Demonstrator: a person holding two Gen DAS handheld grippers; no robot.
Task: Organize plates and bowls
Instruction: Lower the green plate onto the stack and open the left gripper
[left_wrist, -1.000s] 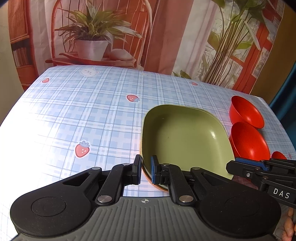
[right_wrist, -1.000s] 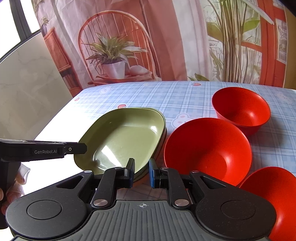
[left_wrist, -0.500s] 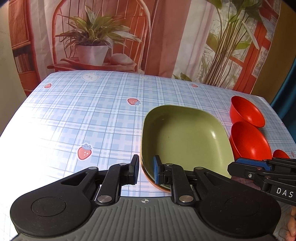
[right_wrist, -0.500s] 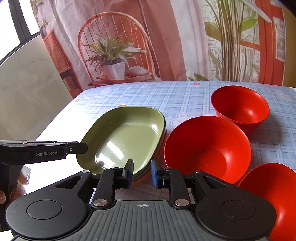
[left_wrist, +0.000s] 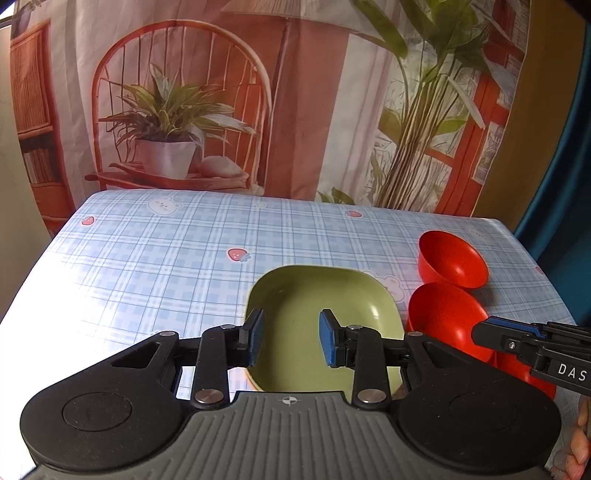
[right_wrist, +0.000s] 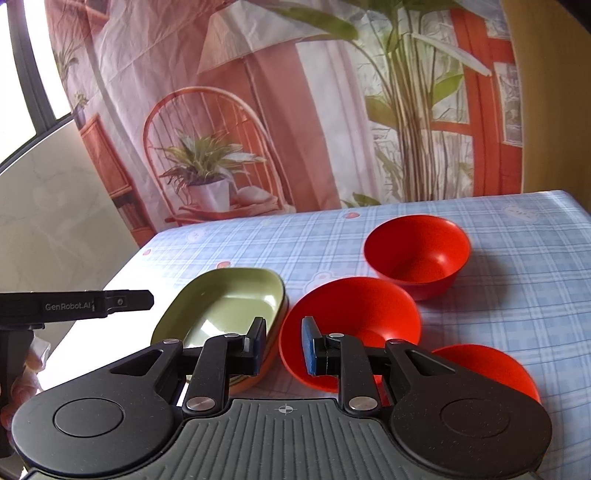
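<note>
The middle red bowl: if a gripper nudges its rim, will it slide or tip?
Middle red bowl looks like rigid, light plastic, so it would probably slide on the smooth tablecloth. It already seems tilted, so it may rock.

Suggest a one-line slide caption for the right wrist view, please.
Open right gripper above three red bowls beside stacked green plates on a checked tablecloth.

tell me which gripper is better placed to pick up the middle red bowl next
Right. The open right gripper sits just before the middle red plastic bowl; the left gripper faces the green rectangular plate.
</note>
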